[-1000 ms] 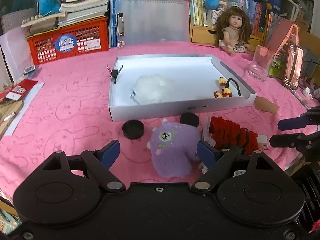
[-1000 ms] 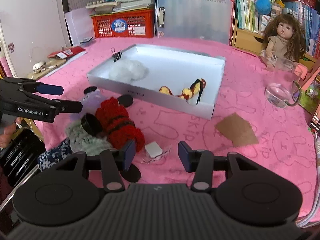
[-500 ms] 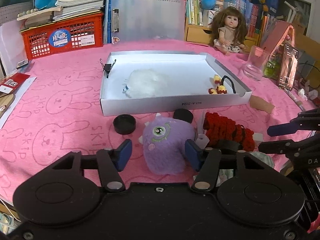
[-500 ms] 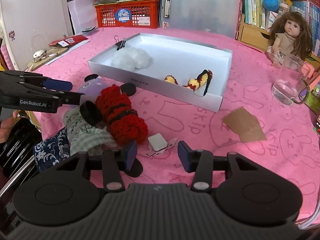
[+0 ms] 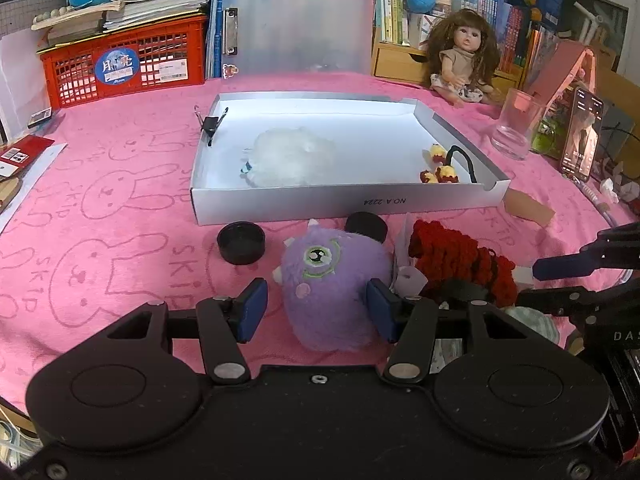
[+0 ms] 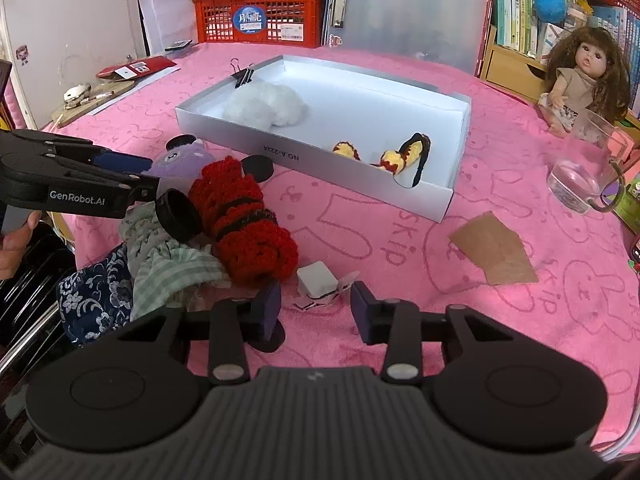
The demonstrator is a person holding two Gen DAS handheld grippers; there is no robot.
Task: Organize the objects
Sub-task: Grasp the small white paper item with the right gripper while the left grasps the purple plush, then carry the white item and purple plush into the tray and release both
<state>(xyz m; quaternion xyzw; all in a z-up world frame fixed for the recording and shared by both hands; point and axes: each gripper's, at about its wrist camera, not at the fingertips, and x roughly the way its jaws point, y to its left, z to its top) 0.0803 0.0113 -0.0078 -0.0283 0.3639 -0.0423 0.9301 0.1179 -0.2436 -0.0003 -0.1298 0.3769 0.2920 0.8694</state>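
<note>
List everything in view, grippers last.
box: one, white, mid-table
fluff: one, white, in box
hair ties: count unclear, yellow-red, box corner
binder clip: one, black, box wall
purple plush: one, purple, before box
caps: three, black, near plush
red knit: one, red-black, beside plush
cloths: two, green-striped and navy, table edge
white block: one, white, near edge
cardboard: one, brown, right of box
glass: one, clear, far right
doll: one, brown-haired, back right
crate: one, red, back left
left gripper: one, black, astride plush
right gripper: one, black, jaws closing, white block just ahead
</note>
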